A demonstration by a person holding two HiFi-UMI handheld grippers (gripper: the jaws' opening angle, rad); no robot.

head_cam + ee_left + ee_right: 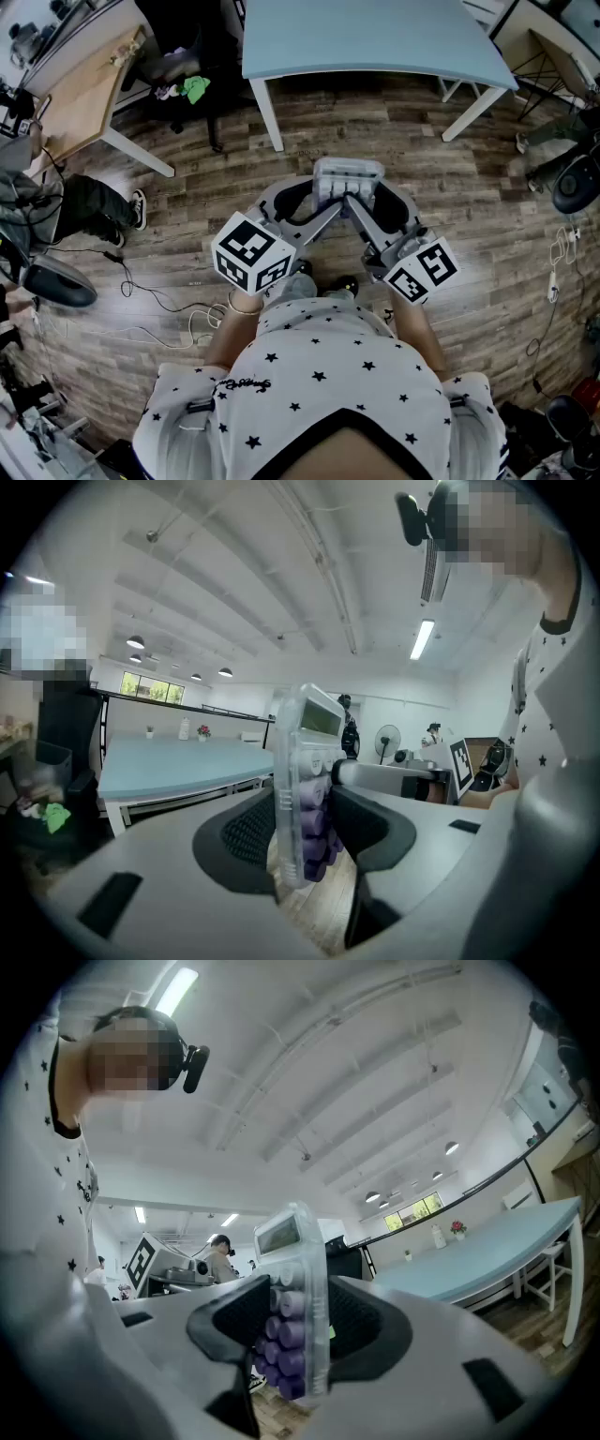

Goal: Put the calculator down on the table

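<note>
While the light-blue table [375, 37] is standing well ahead of the person, with a stretch of wooden floor [169, 197] lying in between, the calculator [348, 178] is hanging over the boards and not over the tabletop, so a slip at this point is probably ending on the floor rather than on the table. Loose cables [159, 300] are trailing across the boards at the person's left, and a step forward is risking a snag there. The left gripper [323, 204] and the right gripper [366, 204] are both reaching in toward the middle and sharing the load: each one is standing fairly wide, with its pads pressing on the calculator from front and back. Two grips on one rigid body are carrying their own danger, since the hands drifting apart or twisting against each other are likely prying the case out of one pair of pads. In the left gripper view the calculator [314, 761] is standing on edge between the jaws of that gripper [300, 827]; in the right gripper view it [298, 1269] is sitting the same way in the other gripper [300, 1326]. One pad of each is bearing on the rounded purple keys [281, 1335], a bumpy seat that is inviting a slide, and one gripper letting go before the calculator is resting flat is liable to tip it over.
</note>
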